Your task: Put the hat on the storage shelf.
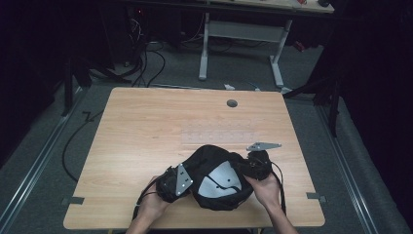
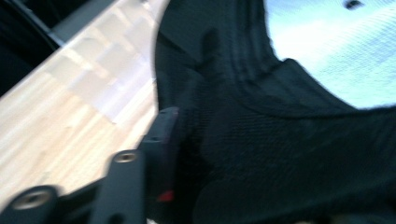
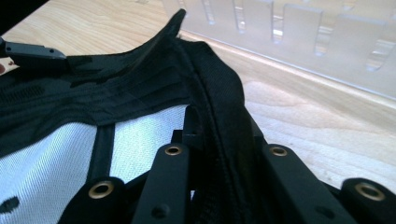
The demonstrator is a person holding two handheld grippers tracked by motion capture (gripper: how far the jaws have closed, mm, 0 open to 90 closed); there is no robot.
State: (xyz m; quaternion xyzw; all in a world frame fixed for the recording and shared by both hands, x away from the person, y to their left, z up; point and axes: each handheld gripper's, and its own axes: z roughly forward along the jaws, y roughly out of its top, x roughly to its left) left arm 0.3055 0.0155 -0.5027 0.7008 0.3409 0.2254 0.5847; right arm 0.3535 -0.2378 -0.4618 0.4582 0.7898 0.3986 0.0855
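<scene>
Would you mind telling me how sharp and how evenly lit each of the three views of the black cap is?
High view: sharp, with the table lit and the room around it dark. Left gripper view: smeared by blur, the cap nearly featureless black and its pale lining washed out. Right gripper view: crisp on the cap's rim at the right claw; the clear rack behind is soft and bright.

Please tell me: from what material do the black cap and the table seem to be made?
The black cap: probably woven fabric, matte, with stitched seams; its pale lining shows a fine weave. The table: light wood or wood-look laminate, smooth, with visible grain.
</scene>
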